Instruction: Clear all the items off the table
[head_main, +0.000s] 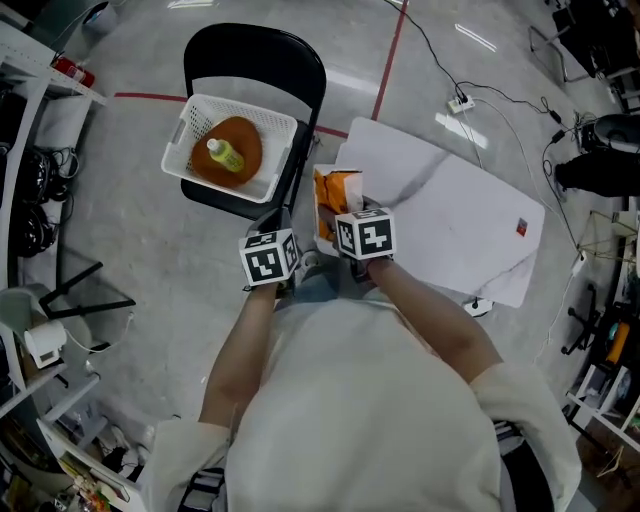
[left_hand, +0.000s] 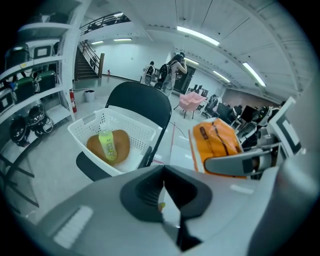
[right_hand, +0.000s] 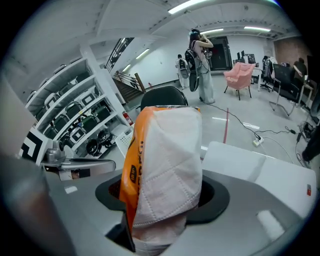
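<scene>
Orange-and-white soft packet (right_hand: 167, 165) stands upright between the jaws of the right gripper (right_hand: 162, 210), whose pads are spread wide and pressed against its two sides; one side of the packet is a quilted white material, the other a glossy orange wrapper with print too small to read. Just beside it, the left gripper (left_hand: 164, 195) has its jaws brought fully together with nothing between them. In the head view both grippers sit side by side in front of the person's chest, and the packet is held at the edge of the white table (head_main: 450, 210) that faces the chair, not resting on the tabletop. Beyond the grippers, a black chair (head_main: 260, 55) carries a white slatted basket (head_main: 275, 125) on its seat. Inside the basket lies a round brown item (head_main: 248, 140), and a yellow-green bottle (head_main: 226, 154) lies on top of it. Farther off, a red line (head_main: 392, 55) runs across the grey floor, and a white power strip (head_main: 461, 102) with trailing cables lies beyond the table.
</scene>
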